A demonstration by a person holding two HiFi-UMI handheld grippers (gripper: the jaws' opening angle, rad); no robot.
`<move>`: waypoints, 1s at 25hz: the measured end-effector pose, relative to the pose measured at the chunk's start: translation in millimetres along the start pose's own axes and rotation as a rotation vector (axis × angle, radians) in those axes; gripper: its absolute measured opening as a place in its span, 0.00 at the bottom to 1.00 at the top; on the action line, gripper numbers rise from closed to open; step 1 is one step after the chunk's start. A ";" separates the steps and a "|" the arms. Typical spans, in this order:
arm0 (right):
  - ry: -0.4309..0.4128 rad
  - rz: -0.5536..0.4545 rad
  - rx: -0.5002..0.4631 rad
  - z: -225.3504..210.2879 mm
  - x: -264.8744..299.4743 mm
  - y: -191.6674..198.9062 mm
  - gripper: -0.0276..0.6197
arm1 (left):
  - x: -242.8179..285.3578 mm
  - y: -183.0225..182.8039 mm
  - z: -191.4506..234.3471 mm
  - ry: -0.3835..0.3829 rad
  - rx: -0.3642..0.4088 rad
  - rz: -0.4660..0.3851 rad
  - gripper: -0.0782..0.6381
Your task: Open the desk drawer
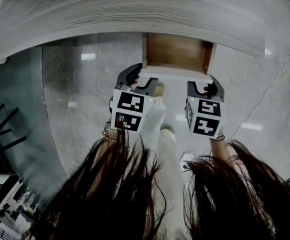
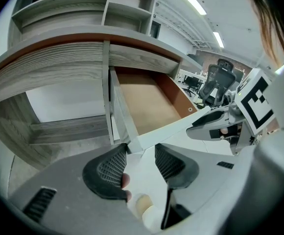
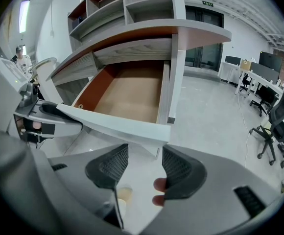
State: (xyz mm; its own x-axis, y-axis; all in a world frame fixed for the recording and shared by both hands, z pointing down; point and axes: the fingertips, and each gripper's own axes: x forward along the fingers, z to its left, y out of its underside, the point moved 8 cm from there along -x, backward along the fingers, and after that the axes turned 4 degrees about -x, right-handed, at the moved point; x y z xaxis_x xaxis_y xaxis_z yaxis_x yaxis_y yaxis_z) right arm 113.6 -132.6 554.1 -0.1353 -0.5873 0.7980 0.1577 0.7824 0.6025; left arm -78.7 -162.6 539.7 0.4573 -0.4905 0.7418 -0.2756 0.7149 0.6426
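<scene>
Drawer (image 1: pixel 177 54) stands well out from under the counter (image 1: pixel 110 14), with its brown inside bare and nothing in it that shows. Front panel (image 1: pixel 175 73) is pale and faces the person, with the floor (image 1: pixel 75 104) beneath.

Left hand-held gripper (image 1: pixel 137 80) is at the panel's left corner. In its own view the jaws stand apart. The corner sits right at the gap between the tips, and neither pad is pressed on it as far as I can tell. Released, holding nothing.

Right hand-held gripper (image 1: pixel 205 87) is at the panel's right corner. Its jaws are apart as well, and the panel's lower edge lies just beyond the tips rather than pinched between them. Released, empty.

Progress, as I judge it: the opening looks done or very nearly so. Most of the drawer's depth is exposed, and only its rear end is tucked under the counter edge. Whether the runners allow more travel cannot be read here. What may be left is a last short pull if full extension is wanted, then drawing both hand-held grippers clear of the panel.
</scene>
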 end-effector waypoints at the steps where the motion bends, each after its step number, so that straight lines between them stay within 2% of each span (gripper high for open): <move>1: 0.003 0.001 -0.004 -0.5 0.9 0.6 0.36 | 0.6 0.4 0.6 0.001 0.002 -0.001 0.35; 18: 0.020 -0.001 0.011 -3.6 3.4 3.2 0.36 | 2.7 3.2 1.4 0.010 0.020 -0.016 0.35; 25: 0.019 0.005 0.016 -3.2 3.8 3.6 0.36 | 1.9 5.3 4.1 0.010 -0.002 -0.019 0.35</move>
State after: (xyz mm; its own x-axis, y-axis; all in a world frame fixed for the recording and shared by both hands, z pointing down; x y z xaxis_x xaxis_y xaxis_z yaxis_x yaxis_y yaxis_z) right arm 116.8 -132.7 559.3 -0.1155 -0.5872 0.8011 0.1423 0.7884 0.5984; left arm -82.8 -161.8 545.4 0.4705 -0.4991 0.7277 -0.2649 0.7068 0.6560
